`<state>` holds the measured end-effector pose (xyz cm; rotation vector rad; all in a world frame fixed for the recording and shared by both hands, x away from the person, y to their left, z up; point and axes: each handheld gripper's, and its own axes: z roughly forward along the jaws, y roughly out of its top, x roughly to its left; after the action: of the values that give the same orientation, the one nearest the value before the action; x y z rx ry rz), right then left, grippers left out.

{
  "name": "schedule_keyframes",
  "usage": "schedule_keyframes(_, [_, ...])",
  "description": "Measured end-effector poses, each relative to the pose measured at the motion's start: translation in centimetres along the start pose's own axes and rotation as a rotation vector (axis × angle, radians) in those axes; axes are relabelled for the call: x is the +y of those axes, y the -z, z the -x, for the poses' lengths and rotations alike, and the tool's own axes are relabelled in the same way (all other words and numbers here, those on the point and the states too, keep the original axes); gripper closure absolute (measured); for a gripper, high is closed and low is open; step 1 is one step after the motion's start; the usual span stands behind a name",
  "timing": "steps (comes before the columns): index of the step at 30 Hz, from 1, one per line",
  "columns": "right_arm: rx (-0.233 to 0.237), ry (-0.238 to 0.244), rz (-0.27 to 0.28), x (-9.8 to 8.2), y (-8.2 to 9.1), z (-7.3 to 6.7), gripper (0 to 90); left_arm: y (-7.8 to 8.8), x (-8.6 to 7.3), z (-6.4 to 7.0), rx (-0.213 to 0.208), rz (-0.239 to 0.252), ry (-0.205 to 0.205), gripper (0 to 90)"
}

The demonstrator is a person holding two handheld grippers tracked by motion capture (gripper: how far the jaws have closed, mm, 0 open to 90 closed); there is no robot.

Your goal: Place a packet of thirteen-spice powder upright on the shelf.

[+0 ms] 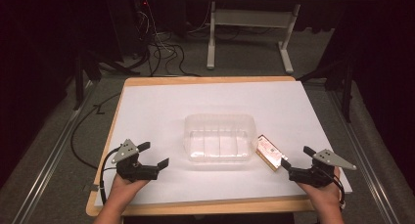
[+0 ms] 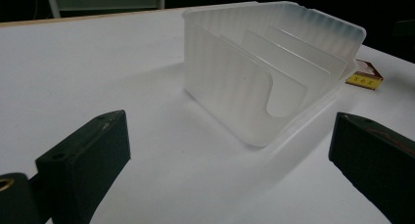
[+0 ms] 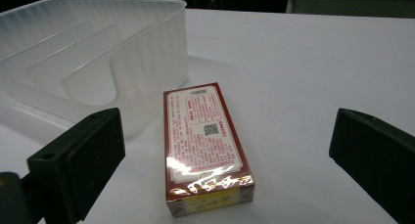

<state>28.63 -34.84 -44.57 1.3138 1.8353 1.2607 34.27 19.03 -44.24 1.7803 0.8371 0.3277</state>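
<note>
While both jaws gape, right gripper (image 3: 227, 160) faces small red box (image 3: 205, 143), left gripper (image 2: 220, 165) faces clear tray (image 2: 274, 62)

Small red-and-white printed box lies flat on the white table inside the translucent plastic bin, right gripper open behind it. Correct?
Not quite. The small red-and-white printed box lies outside the translucent plastic bin, beside its wall, flat on the white table. The right gripper view shows this; the right gripper is open behind it.

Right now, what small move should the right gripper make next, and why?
Probably ease the right gripper forward around the box and close. Its jaws stand open, the box lies flat between them, untouched, beside the bin.
</note>
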Motion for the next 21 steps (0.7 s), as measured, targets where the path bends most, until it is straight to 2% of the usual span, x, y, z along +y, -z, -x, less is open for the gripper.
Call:
schedule_keyframes(5, [0.0,0.015,-0.007,-0.5,-0.6,-1.0,4.2,-0.1,0.0,0.1,-0.007,-0.001,-0.003,2.6])
schedule_keyframes(9, [0.003,0.025,-0.05,-0.9,-1.6,-1.4,3.1,-0.2,0.0,0.2,-0.011,-0.006,-0.007,2.6])
schedule_keyframes(21, [0.004,0.02,-0.127,-1.9,-2.9,-1.5,4.3,-0.4,0.1,0.2,-0.017,-0.003,-0.006,2.6])
